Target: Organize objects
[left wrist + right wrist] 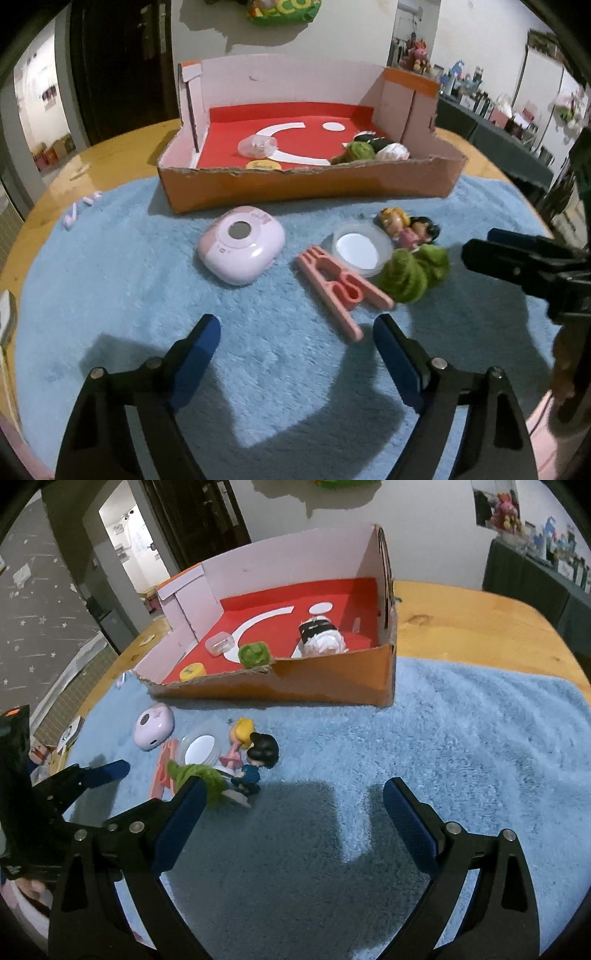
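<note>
Two fuzzy green balls, fluffy blue rug

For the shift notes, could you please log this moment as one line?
left gripper: open, empty | right gripper: open, empty | box: partly filled | mat: clip, figurine

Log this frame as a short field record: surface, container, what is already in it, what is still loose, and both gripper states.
surface: blue fluffy mat on a wooden table
container: open cardboard box with red floor, at the mat's far edge
in box: clear capsule, yellow disc, green yarn ball, white and black bundles
loose on mat: pink device, pink hanger, round lidded dish, two-figure doll, green yarn piece, pink earbuds
left gripper: open, nothing between the fingers
right gripper: open, empty
</note>
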`<state>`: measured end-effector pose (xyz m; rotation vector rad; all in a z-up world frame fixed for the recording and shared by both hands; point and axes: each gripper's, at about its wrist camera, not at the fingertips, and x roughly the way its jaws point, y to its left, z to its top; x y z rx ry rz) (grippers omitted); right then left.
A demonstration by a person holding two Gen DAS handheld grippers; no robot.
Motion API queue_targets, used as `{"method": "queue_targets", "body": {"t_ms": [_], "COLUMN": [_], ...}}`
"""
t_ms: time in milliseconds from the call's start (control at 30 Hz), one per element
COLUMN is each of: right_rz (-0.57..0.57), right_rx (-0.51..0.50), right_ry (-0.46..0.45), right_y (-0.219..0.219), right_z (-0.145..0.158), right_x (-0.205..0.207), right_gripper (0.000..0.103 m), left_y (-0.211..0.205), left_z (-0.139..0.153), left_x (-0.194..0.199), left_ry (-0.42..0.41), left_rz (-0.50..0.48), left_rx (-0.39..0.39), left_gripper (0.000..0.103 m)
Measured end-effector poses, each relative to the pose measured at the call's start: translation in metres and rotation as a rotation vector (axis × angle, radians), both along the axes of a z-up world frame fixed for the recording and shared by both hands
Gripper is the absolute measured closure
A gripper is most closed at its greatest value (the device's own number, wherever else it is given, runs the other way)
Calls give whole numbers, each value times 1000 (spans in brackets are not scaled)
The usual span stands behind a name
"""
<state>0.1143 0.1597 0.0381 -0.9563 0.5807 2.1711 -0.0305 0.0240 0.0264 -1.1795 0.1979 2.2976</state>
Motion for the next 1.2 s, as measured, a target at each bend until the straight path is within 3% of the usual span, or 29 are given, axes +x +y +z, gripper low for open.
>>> {"method": "queue_targets", "body": {"t_ms": [267, 600, 800, 967, 1200], "right_rz": [49, 90, 79, 49, -6], "right_rx": [-19, 99, 108, 139, 184], "right_ry": [-24, -128, -128, -163, -201], "right_y": [0, -10, -8, -4, 1], "right_z": [-6, -6, -8, -11, -5], "right_x": [-3, -12, -22, -25, -2], "right_gripper": [6, 7, 7, 7, 7], "left_y": [-37, -9, -2, -4, -30], "left_z": [-3, 6, 8, 3, 2], "left_x": [-18, -4, -7, -6, -17], "left_ry": [-4, -11, -36, -11, -13], "left_rz": [82, -76, -86, -79, -17], "left_rx": [-52, -2, 35, -12, -20], "left_gripper": [16, 18, 22, 22, 22]}}
